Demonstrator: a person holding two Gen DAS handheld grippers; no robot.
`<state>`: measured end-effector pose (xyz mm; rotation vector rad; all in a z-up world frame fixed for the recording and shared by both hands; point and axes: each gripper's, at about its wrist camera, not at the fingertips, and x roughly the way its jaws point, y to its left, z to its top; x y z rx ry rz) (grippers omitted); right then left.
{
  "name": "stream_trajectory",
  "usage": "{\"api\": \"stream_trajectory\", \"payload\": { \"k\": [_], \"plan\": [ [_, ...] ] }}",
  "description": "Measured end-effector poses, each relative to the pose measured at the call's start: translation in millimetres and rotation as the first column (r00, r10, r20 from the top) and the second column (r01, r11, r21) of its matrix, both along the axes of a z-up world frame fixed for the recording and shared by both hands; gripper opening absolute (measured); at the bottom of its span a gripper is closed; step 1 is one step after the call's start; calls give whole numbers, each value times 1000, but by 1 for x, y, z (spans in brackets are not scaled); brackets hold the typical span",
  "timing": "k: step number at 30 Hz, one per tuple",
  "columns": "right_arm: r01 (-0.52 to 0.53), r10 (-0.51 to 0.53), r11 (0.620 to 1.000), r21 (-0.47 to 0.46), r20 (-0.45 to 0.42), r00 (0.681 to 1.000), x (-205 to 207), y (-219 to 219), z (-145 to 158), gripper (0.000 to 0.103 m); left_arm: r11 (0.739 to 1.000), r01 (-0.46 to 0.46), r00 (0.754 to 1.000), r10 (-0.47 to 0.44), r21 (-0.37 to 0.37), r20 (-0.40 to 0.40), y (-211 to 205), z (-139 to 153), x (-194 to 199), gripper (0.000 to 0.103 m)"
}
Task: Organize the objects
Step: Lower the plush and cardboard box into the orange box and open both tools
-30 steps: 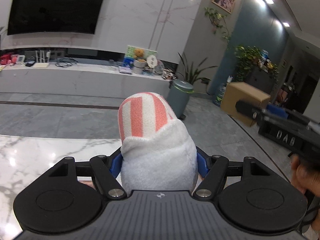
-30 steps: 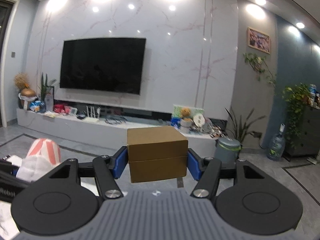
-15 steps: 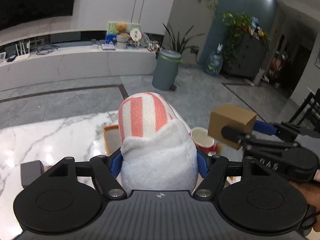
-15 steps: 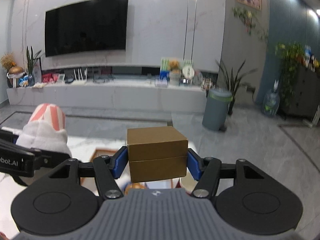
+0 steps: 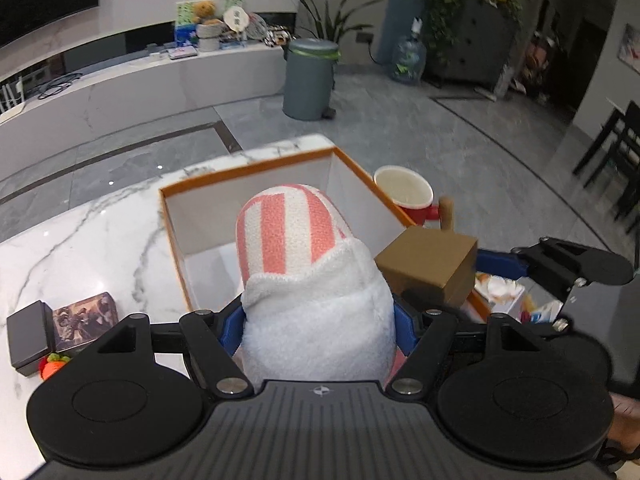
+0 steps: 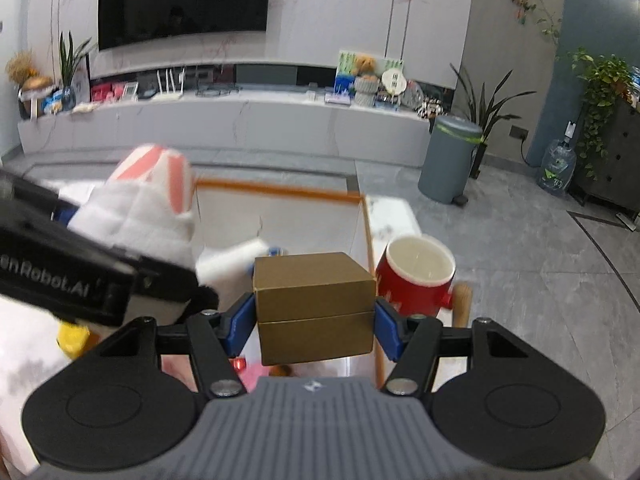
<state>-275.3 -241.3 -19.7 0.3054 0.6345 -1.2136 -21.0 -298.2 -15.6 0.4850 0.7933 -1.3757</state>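
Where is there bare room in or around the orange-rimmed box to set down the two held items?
The far half of the orange-rimmed box shows bare white floor. Bare marble table lies left of it, beyond the black case and picture tin. The box's near right corner is crowded with small items, and the red mug blocks the right side.

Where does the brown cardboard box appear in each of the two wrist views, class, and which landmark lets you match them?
Left wrist view: brown cardboard box right of centre, beside the striped plush.
Right wrist view: lower centre, clamped between the blue fingers.
Shared landmark: the red mug, just outside the orange-rimmed box.
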Motion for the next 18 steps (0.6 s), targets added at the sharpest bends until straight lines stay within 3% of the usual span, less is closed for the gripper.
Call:
{"api": "stream_trajectory", "payload": {
  "k": [6,18],
  "plan": [
    [-17,19,999,46,-24,1000,3,-2,-36,64,998,45,999,-45,54,3,-7,-17,-10,81],
    [-35,39,996,88,-53,998,10,-9,-60,64,988,87,996,-89,125,14,-18,-38,-14,81]
  ]
}}
